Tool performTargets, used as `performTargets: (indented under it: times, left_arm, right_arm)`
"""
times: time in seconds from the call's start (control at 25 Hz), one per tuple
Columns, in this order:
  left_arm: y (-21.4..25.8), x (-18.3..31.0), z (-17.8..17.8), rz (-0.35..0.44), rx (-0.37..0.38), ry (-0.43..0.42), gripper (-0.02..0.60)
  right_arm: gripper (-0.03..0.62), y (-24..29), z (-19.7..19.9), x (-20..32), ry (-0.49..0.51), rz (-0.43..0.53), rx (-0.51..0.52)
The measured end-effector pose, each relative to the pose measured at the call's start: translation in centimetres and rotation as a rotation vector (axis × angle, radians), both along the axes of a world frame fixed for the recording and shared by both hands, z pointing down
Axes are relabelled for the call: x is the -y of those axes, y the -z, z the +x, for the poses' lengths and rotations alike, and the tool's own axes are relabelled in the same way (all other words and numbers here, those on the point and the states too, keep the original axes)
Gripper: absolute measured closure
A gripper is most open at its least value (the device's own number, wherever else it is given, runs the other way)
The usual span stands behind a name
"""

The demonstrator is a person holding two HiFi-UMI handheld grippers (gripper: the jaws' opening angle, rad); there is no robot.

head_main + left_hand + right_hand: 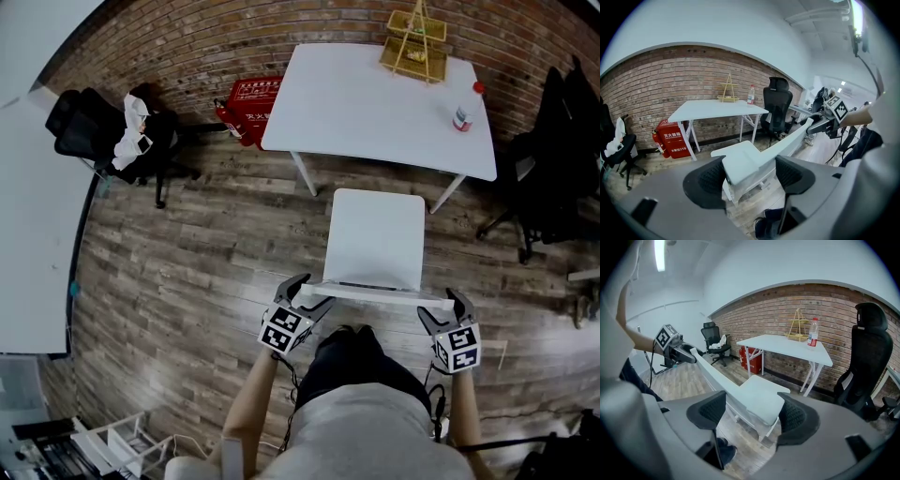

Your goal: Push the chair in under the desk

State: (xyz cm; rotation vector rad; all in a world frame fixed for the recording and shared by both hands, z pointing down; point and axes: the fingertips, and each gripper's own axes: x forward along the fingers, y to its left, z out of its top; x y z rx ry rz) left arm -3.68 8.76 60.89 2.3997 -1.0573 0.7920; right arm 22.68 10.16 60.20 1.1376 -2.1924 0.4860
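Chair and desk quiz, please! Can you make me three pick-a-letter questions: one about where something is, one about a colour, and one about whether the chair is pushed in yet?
1. Where is the bottle?
A on the desk
B in a bin
C on a shelf

2. What colour is the box by the brick wall?
A blue
B red
C green

3. How does the white chair stand?
A tucked under the desk
B upright, out in front of the desk
C tipped over

Answers:
1 A: the bottle stands on the desk top, near its right edge.
2 B: the box is plainly red.
3 B: the head view shows the seat in front of the desk, not under it.
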Motion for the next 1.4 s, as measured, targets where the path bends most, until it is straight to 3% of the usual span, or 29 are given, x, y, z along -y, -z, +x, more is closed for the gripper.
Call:
performTargets:
  times: [0.6,1.4]
  left_arm:
    - [-0.1,3.0,0.3,0.005,0.004,0.016,0.250]
    - [0.0,8.0,-0.7,0.004,0.000,-0.027,0.249]
  right_arm:
    - [0.249,-0.1,0.4,3.2,-0.005,0.007,-0.005]
    - [0.249,0.0,-1.2,6.8,-0.043,-0.030,-0.008]
